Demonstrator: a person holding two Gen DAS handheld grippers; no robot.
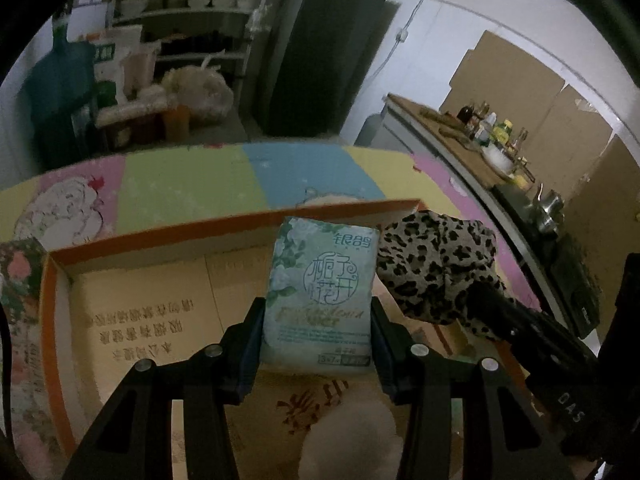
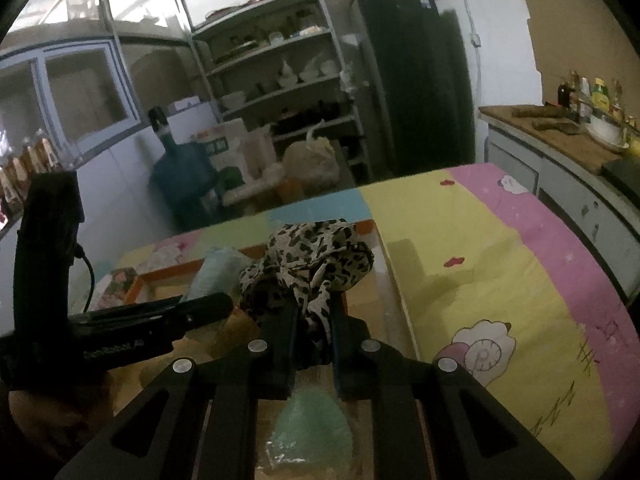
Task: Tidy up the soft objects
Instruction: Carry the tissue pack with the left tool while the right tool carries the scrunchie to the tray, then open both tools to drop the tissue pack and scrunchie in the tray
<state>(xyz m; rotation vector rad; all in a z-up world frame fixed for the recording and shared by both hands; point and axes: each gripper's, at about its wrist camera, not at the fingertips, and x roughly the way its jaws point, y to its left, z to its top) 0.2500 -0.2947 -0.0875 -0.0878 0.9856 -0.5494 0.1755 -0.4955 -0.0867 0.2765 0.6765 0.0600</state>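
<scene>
A cluttered kitchen with shelves (image 2: pixel 280 60) and a dark fridge (image 2: pixel 416 80) lies behind a table under a pastel cartoon cloth (image 2: pixel 500 272). At frame centre of the left wrist view, the left gripper (image 1: pixel 318 320) tilts down over an orange-rimmed cardboard box (image 1: pixel 160 280), its jaws clamped on an upright tissue pack (image 1: pixel 320 280). To its right, the right gripper (image 2: pixel 312 320) also angles downward, its jaws nearly together, pinching a bunched leopard-print cloth (image 2: pixel 312 256) above the box's right part.
</scene>
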